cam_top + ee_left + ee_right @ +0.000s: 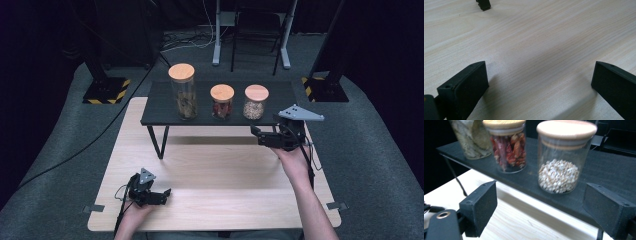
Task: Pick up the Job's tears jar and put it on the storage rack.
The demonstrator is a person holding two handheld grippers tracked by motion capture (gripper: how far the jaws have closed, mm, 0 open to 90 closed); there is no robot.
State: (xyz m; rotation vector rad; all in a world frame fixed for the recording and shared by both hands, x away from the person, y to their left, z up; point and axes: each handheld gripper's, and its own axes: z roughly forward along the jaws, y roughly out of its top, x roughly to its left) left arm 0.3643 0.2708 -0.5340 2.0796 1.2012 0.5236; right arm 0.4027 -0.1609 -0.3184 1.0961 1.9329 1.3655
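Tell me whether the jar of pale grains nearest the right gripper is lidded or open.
Lidded. The grain jar stands upright on the black shelf with its wooden lid seated flat on top.

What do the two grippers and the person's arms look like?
Both grippers are black. The left gripper and the right gripper each carry a grey three-cornered plate on top and trail a black cable. Their fingers are flat black blocks with a rough, grainy inner face and small holes on the upper edge. The forearms are bare; no sleeves show.
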